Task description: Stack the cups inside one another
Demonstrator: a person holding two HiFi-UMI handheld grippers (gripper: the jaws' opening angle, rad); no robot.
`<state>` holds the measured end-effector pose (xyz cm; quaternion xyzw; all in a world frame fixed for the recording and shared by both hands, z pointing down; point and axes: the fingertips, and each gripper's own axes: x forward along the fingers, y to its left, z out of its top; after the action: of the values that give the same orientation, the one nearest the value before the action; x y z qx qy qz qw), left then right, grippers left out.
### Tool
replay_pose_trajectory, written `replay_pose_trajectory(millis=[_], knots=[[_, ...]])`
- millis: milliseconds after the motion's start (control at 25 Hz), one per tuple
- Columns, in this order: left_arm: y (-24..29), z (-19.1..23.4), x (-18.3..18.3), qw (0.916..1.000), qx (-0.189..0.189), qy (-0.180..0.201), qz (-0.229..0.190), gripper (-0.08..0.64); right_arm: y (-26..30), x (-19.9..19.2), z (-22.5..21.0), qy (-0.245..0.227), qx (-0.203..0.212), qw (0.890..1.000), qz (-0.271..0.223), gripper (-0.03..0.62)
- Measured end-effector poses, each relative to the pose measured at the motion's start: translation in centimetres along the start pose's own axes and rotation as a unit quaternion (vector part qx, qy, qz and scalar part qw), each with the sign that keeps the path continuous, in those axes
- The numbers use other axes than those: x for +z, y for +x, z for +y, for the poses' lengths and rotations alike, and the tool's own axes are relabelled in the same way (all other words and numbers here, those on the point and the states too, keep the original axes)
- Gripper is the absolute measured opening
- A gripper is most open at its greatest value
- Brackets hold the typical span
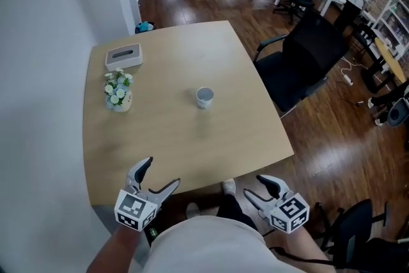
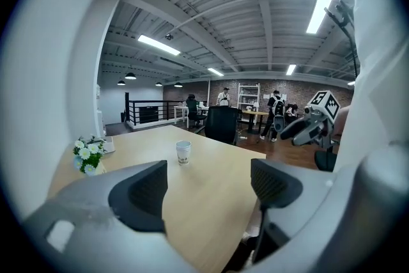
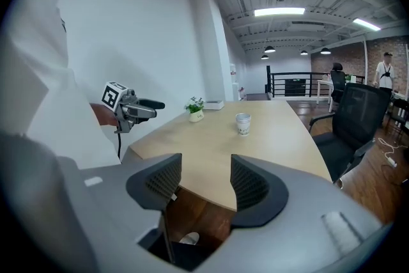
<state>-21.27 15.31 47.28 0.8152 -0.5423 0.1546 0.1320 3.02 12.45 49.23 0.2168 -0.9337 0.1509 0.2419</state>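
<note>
Left tongs (image 1: 162, 172), right tongs (image 1: 254, 185) gaping; cup (image 1: 204, 98) well ahead.

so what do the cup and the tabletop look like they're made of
Cup: likely paper, matte white with faint print low on the side; thin plastic is possible. Tabletop: pale wood grain, smooth with a soft sheen, probably laminate or veneer.

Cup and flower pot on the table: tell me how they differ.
The cup stands alone near the middle of the table; the flower pot sits by its left edge. The cup's mouth is open and bare; the flower pot is topped with white flowers. Both stand upright.
</note>
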Motion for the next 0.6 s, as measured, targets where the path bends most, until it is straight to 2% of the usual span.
replay_pose_trajectory(millis=[200,440,600], knots=[[-0.9,-1.7,-1.1,0.9986,-0.038,-0.036,-0.005,0.425,-1.5,-1.2,2.9,0.007,-0.015,1.000,0.006,0.245],[1.7,-5.1,-0.6,0.9954,-0.088,-0.038,0.001,0.419,-4.4,-2.1,2.0,0.025,-0.049,0.999,0.000,0.244],[4.9,-8.0,0.8,0.9936,-0.110,-0.025,0.005,0.419,-7.5,-3.2,0.3,0.044,-0.063,0.997,-0.013,0.242]])
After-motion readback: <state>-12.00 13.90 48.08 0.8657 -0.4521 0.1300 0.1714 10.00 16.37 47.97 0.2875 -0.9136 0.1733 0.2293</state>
